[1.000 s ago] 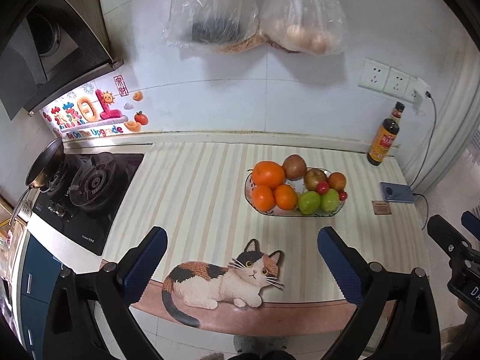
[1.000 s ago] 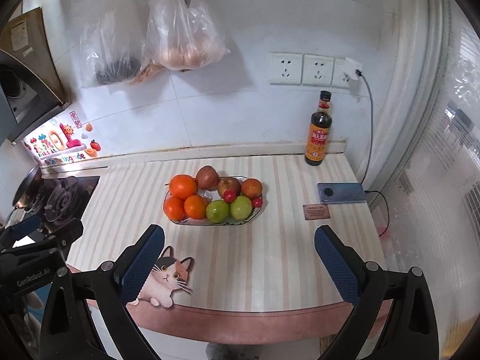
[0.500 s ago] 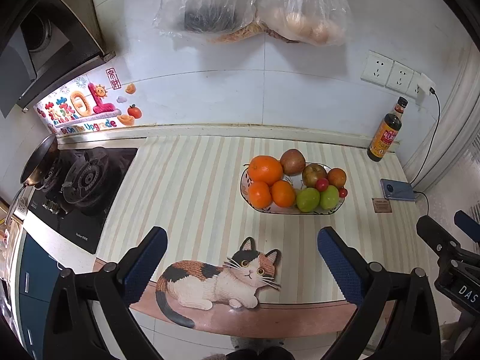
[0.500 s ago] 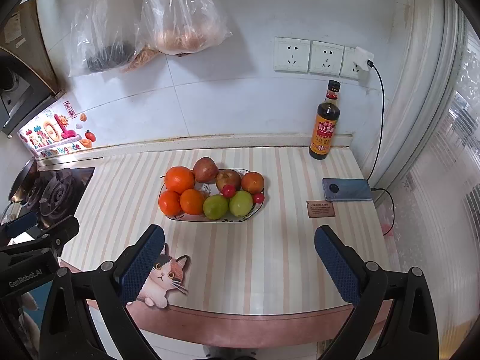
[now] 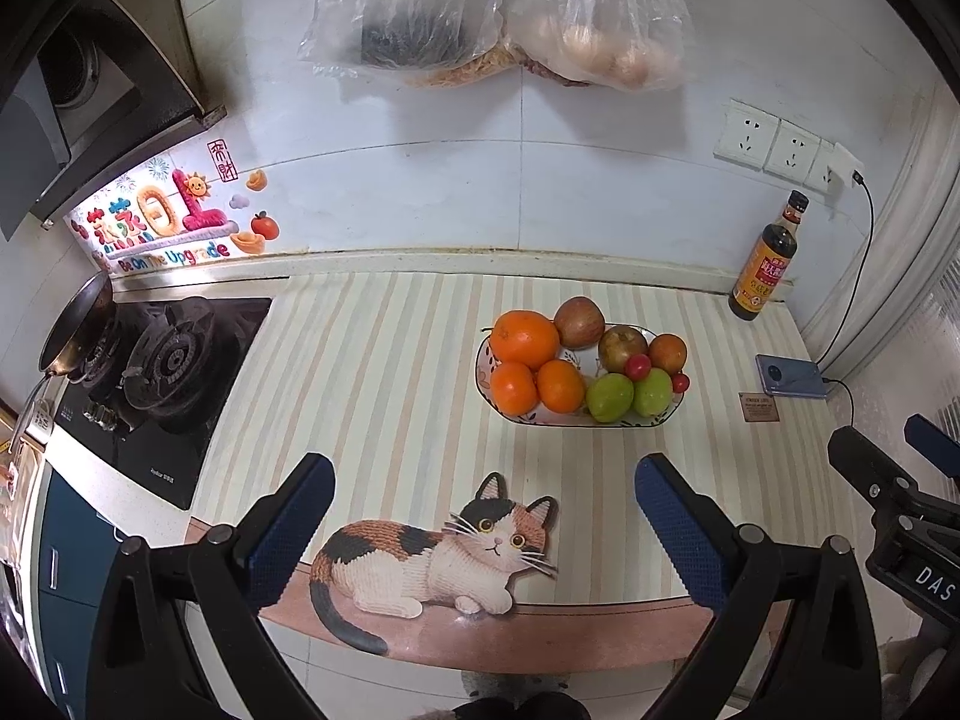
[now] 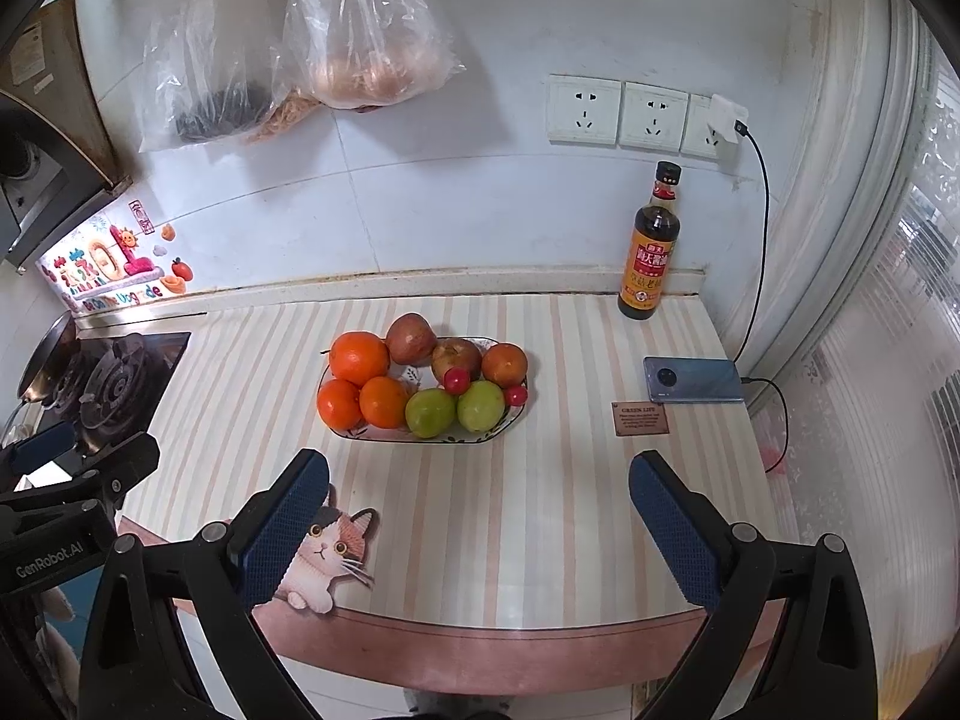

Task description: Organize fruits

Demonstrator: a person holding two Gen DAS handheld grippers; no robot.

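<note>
An oval white plate (image 5: 552, 417) (image 6: 372, 433) on the striped counter holds oranges (image 5: 525, 339) (image 6: 359, 358), brown-red apples (image 5: 578, 322) (image 6: 410, 338), two green fruits (image 5: 609, 397) (image 6: 430, 413) and small red cherry tomatoes (image 5: 637, 366) (image 6: 455, 381). My left gripper (image 5: 483, 531) hangs open over the counter's front edge, well short of the plate, nothing between its blue pads. My right gripper (image 6: 479, 531) is likewise open and empty, in front of the plate. Each gripper shows at the edge of the other's view.
A dark sauce bottle (image 5: 765, 267) (image 6: 651, 252) stands at the back wall on the right. A phone (image 6: 693, 379) on a charging cable and a small brown card (image 6: 641, 418) lie to the right. A gas stove (image 5: 156, 372) with a pan is at the left. Plastic bags (image 6: 366, 30) hang above.
Both grippers have risen and moved slightly toward the counter, so the plate sits a bit nearer the middle of each view. Both stay open and empty.
</note>
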